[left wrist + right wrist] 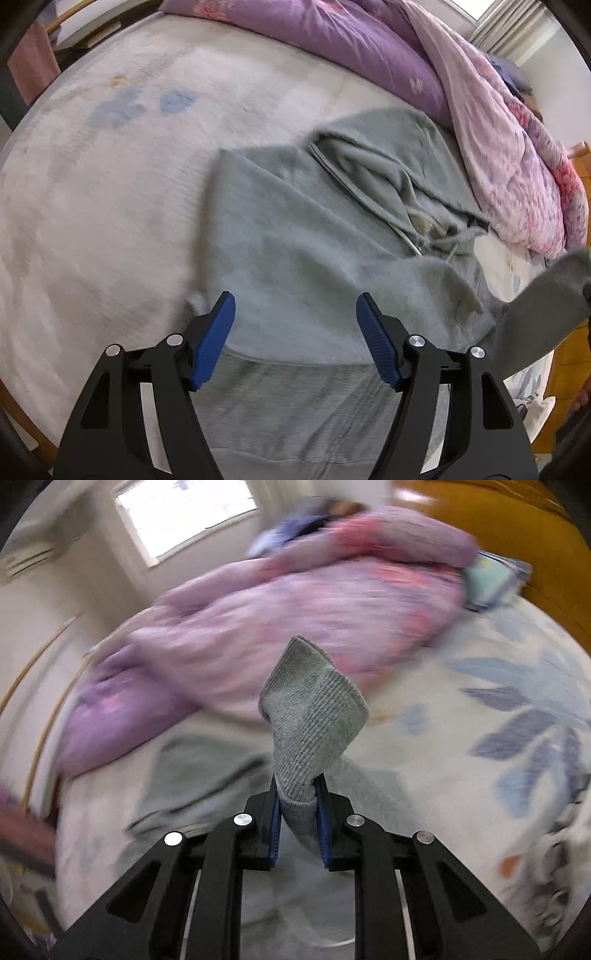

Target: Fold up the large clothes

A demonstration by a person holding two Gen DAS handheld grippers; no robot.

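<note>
A large grey hooded sweatshirt lies spread on the bed, hood and drawstrings toward the quilt. My left gripper is open and empty, hovering just above the sweatshirt's lower body. My right gripper is shut on the ribbed cuff of a grey sleeve and holds it lifted above the bed. That lifted sleeve shows at the right edge of the left wrist view. The rest of the sweatshirt lies blurred below in the right wrist view.
A purple and pink floral quilt is bunched along the far side of the bed; it also shows in the right wrist view. The sheet has a blue leaf print. A yellow wooden headboard stands at the right.
</note>
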